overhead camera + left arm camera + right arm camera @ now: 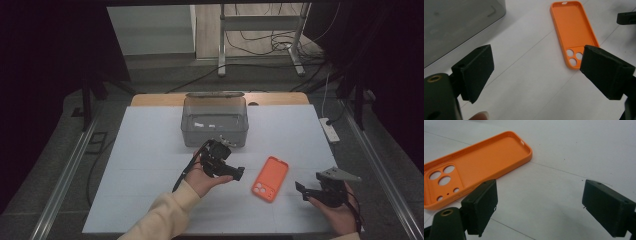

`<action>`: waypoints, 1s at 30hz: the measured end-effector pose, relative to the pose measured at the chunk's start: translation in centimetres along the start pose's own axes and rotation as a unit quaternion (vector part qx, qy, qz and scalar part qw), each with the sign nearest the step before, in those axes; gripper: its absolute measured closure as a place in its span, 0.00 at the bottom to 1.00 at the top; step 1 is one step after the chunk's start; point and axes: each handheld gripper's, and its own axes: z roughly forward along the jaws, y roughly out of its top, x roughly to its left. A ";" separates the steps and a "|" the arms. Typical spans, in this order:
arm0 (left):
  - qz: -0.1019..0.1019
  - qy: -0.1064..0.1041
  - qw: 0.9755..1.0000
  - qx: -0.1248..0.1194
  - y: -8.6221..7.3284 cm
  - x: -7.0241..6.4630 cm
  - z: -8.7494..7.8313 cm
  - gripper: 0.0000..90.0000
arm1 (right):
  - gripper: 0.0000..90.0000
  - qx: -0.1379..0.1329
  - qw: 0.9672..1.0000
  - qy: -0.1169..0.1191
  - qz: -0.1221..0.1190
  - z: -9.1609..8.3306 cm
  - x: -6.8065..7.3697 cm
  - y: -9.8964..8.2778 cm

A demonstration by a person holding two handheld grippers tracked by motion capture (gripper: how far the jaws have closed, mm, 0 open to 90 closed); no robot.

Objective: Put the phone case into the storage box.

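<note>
An orange phone case (270,178) is seen lying flat on the white tabletop (150,150), right of the middle of the high view, with its hollow side turned up and its camera holes at the lower end. It is touched by neither hand-held gripper.

The left hand-held gripper (239,172) is held in a hand (205,180) near the centre of the high view, just in front of a grey, clear-walled box (215,122), and is pointed toward the case. In the left gripper view, its jaws are seen set wide apart, with bare tabletop between them; the phone case (574,32) is found in the upper right of that frame, its camera end near the tip of the right-hand jaw, and the wall of the box (456,22) is seen in the upper left.

The right hand-held gripper (301,189) is held at the lower right of the high view, near the case's right edge but apart from it. In the right gripper view, its jaws are likewise spread wide and nothing is clamped; the phone case (479,165) is seen in the upper left of that frame, its camera end just beyond the left-hand jaw.

A pale sleeve (160,217) is seen coming in at the bottom of the high view.
</note>
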 end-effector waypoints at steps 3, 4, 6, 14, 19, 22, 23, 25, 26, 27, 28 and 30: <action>0.004 -0.004 1.000 0.004 0.2 -0.2 0.2 0.13 | 0.15 0.000 1.000 0.000 0.000 0.0 0.0 0.0; 0.005 -0.006 1.000 0.005 0.3 -0.3 0.3 0.13 | 0.15 0.000 1.000 0.000 0.000 0.0 0.0 0.0; 0.009 -0.010 1.000 0.009 0.5 -0.5 0.4 0.13 | 0.15 0.000 1.000 -0.001 0.000 0.0 0.0 0.0; 0.015 -0.015 1.000 0.017 1.5 -1.2 0.8 0.13 | 0.15 -0.002 1.000 -0.003 0.002 0.0 -0.1 0.0; 0.022 -0.016 0.999 0.022 2.0 -1.8 1.2 0.13 | 0.15 -0.001 1.000 -0.004 0.001 0.0 -0.1 0.0; 0.029 -0.020 0.999 0.026 2.3 -2.3 1.6 0.13 | 0.15 -0.001 1.000 -0.003 0.001 0.0 -0.1 0.0; 0.031 -0.021 0.999 0.027 2.4 -2.4 1.7 0.13 | 0.15 -0.001 1.000 -0.003 0.000 0.0 -0.1 0.0; 0.031 -0.025 0.999 0.029 2.6 -2.5 2.0 0.13 | 0.15 0.000 1.000 -0.003 -0.001 0.1 -0.1 -0.1; 0.031 -0.027 0.999 0.033 2.7 -2.6 2.2 0.13 | 0.15 0.000 1.000 -0.003 -0.002 0.1 -0.1 -0.1; 0.031 -0.028 0.998 0.036 2.8 -2.7 2.4 0.13 | 0.15 0.001 1.000 -0.002 -0.001 0.1 -0.1 -0.1; 0.031 -0.029 0.998 0.037 2.8 -2.8 2.5 0.13 | 0.15 0.001 1.000 -0.002 -0.001 0.1 -0.1 -0.1; 0.030 -0.032 0.998 0.042 3.0 -2.9 2.9 0.13 | 0.15 0.000 1.000 -0.002 0.000 0.1 -0.1 -0.1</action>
